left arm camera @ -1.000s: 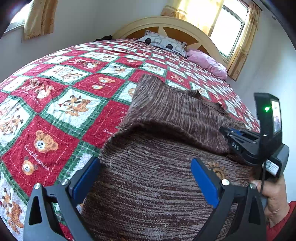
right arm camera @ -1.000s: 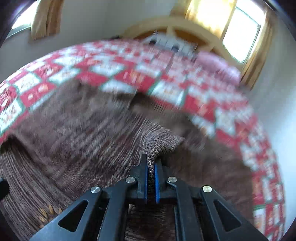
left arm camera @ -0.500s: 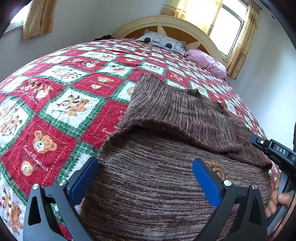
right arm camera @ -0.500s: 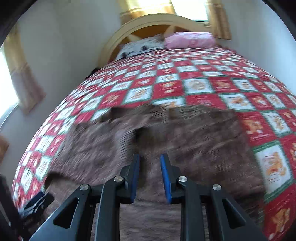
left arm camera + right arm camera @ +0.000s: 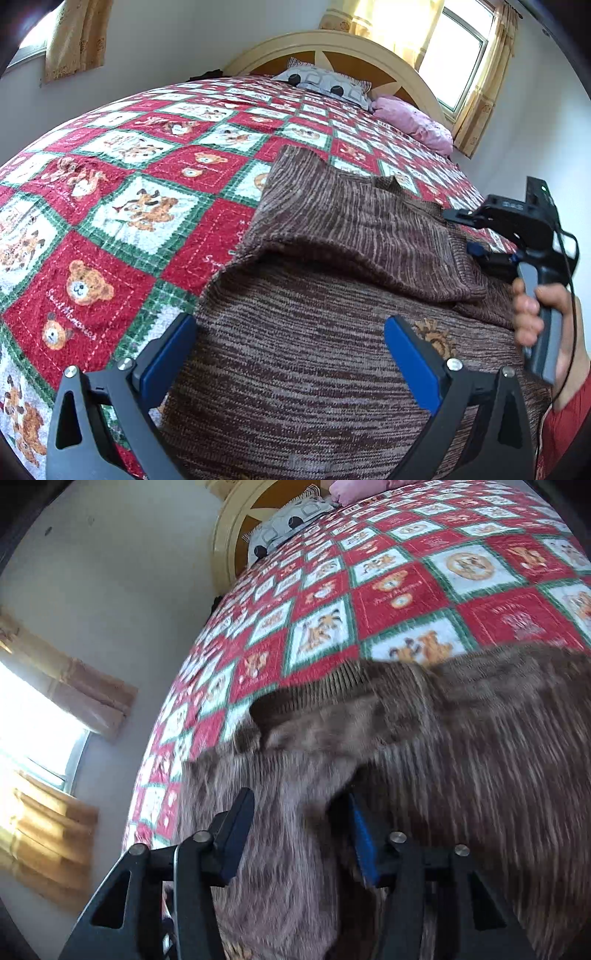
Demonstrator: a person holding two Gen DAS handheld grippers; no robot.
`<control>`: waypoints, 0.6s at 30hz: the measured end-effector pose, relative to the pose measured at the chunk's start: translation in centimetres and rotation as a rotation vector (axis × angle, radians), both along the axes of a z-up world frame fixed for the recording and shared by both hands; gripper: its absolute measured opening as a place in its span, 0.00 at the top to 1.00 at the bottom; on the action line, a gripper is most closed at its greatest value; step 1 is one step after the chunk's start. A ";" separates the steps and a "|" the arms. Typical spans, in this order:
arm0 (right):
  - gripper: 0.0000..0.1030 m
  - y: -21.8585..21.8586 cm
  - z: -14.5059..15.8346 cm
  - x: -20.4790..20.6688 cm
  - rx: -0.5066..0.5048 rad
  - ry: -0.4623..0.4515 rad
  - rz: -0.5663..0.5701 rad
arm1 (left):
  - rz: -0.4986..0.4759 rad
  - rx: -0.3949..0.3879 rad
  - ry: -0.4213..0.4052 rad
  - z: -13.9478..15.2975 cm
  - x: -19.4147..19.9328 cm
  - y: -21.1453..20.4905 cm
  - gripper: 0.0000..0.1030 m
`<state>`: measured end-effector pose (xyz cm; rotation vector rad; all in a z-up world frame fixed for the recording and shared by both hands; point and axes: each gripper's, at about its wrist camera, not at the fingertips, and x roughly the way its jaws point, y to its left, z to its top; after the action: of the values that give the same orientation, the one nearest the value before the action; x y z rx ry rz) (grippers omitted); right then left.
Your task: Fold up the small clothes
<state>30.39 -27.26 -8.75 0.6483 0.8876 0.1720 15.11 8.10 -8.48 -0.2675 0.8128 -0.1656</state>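
Brown sweater partly folded on a quilted bed, both grippers over it

The bed (image 5: 155, 177), under a red, green and white teddy-bear quilt, bears everything here: the sweater (image 5: 314, 369) lies spread on it, with a grey pillow (image 5: 325, 83) and a pink pillow (image 5: 413, 122) well beyond the fingers at the headboard. One sweater panel is folded across the body, its edge just past the left gripper (image 5: 291, 365), whose jaws stand wide apart above the knit with nothing pressed between the blue pads. To the right of those fingers a hand (image 5: 546, 325) holds the right gripper (image 5: 299, 830) at the sweater's far side; its jaws are closing, a narrow gap between them, with blurred knit lying under and between the fingers but not visibly pinched
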 end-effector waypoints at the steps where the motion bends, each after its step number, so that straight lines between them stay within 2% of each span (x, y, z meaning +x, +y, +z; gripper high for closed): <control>1: 0.95 0.0 0.4 0.2 -0.011 -0.015 0.010 | 0.000 -0.002 0.000 0.0 0.0 0.0 0.00; 4: 0.95 0.3 1.7 -0.5 -0.107 -0.100 0.015 | -0.002 -0.005 -0.001 0.0 0.0 0.0 0.00; 10: 0.94 0.3 3.3 -3.2 -0.363 -0.142 -0.078 | -0.002 -0.009 -0.001 0.0 0.0 0.0 0.00; 12: 0.94 1.0 3.8 -4.9 -0.337 -0.186 -0.034 | -0.003 -0.007 -0.001 0.0 0.0 0.0 0.00; 13: 0.95 1.9 3.9 -5.7 -0.326 -0.192 0.028 | -0.003 -0.005 0.000 0.0 0.0 -0.1 0.00; 16: 0.95 4.8 2.8 -7.3 -0.411 -0.141 0.137 | -0.002 0.001 0.002 0.0 0.1 -0.1 0.00; 18: 0.94 5.4 0.5 -7.9 -0.409 -0.044 0.157 | -0.003 0.006 0.004 0.0 0.1 -0.1 0.00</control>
<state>22.53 -21.87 -8.30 0.1934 0.8983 0.1385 15.22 7.99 -8.50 -0.2611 0.8178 -0.1651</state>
